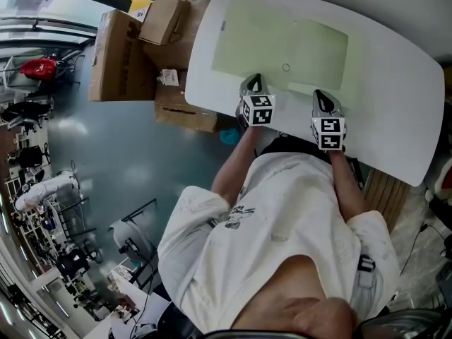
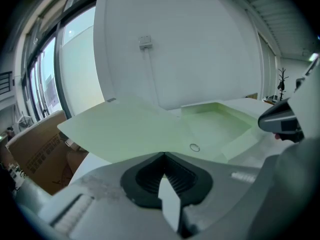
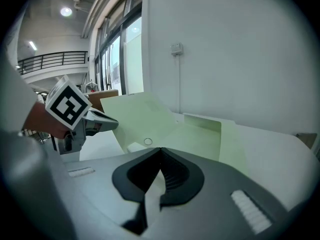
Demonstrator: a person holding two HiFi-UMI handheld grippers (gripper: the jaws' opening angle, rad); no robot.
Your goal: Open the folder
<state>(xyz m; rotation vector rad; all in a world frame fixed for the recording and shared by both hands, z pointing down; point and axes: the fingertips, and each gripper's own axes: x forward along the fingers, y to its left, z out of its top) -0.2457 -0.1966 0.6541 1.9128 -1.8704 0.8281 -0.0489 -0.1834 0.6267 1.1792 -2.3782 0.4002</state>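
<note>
A pale green folder (image 1: 282, 41) lies open on the white table (image 1: 395, 104). My left gripper (image 1: 254, 80) is shut on the near edge of its left cover (image 2: 125, 129), which hangs lifted and tilted above the table. In the right gripper view that cover (image 3: 137, 116) rises from the left gripper's tip (image 3: 111, 123). The inner side with its pocket flap (image 2: 215, 121) lies flat, and a small ring (image 1: 285, 67) shows near the fold. My right gripper (image 1: 321, 94) sits at the folder's near edge with jaws together (image 3: 160, 150); nothing shows held between them.
Several brown cardboard boxes (image 1: 127, 48) stand on the floor left of the table. A white wall with a socket (image 2: 145, 41) rises behind the table. The person's torso is close against the table's near edge.
</note>
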